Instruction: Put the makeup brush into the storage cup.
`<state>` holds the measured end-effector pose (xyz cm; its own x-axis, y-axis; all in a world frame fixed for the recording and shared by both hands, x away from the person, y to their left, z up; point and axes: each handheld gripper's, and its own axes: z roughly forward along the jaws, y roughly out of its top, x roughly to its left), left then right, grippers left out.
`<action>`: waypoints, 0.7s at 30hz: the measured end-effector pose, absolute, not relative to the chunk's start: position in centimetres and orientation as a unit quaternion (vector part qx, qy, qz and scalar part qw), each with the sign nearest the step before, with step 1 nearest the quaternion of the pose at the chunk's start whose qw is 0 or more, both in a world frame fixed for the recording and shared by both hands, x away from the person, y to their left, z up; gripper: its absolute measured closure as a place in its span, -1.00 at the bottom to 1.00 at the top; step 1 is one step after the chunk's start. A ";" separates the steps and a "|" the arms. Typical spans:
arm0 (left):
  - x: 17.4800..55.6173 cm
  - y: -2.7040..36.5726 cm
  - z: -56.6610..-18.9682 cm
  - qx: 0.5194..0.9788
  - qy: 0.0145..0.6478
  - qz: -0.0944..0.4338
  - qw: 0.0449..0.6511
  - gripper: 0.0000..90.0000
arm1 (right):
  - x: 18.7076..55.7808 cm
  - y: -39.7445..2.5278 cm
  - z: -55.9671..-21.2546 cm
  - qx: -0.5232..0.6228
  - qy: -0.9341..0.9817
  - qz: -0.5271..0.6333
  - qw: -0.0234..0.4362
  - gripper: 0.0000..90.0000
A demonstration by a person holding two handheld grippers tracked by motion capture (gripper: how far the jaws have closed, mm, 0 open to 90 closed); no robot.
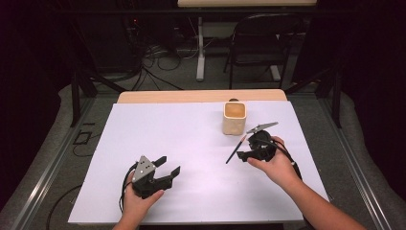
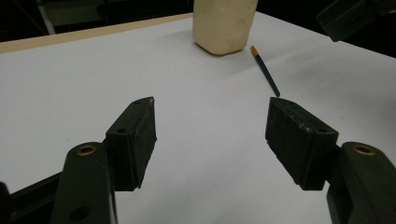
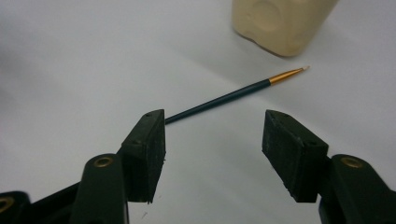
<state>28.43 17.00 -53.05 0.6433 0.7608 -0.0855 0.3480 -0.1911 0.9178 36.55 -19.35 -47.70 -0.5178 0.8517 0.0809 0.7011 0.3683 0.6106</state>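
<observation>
A smooth white sheet covers the wooden worktop [image 1: 143,97]. One cream, square-sided cup [image 1: 234,118] with rounded corners stands at twelve o'clock. One thin dark paintbrush [image 3: 224,99], gold ferrule, lies flat just below it, between the apart jaws of the right claw [image 3: 212,140]. Left claw [image 2: 212,135] at seven o'clock, jaws apart, empty.

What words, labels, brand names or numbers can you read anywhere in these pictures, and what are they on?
None can be read.
Cream cup: plain walls, no print; only moulded dimples on its base in the right gripper view.
Paintbrush: dark handle and gold ferrule, no lettering visible.
Left hand-held gripper and right hand-held gripper: bare black, no markings.
White table cover: blank.
</observation>
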 end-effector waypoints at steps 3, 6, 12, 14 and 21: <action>28.4 17.1 -53.1 0.744 0.372 0.200 0.518 -0.25 | 37.8 -19.2 -47.7 0.501 0.814 0.273 0.110 -0.09; 28.4 17.1 -53.0 0.744 0.372 0.200 0.518 -0.25 | 38.9 -18.9 -47.9 0.521 0.811 0.247 0.098 -0.05; 28.4 17.1 -53.1 0.744 0.372 0.199 0.519 -0.25 | 40.5 -18.0 -48.6 0.546 0.806 0.212 0.086 -0.02; 28.4 17.1 -53.1 0.744 0.372 0.199 0.518 -0.25 | 40.9 -17.7 -48.8 0.549 0.806 0.207 0.082 -0.02; 28.5 17.1 -53.1 0.744 0.371 0.197 0.519 -0.25 | 41.9 -16.6 -49.4 0.558 0.804 0.188 0.082 -0.04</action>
<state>28.49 17.09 -53.10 0.6471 0.7568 -0.0929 0.3487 -0.1853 0.9187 41.95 -16.59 -49.43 -0.3643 0.9280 0.0779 0.8667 0.3073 0.3929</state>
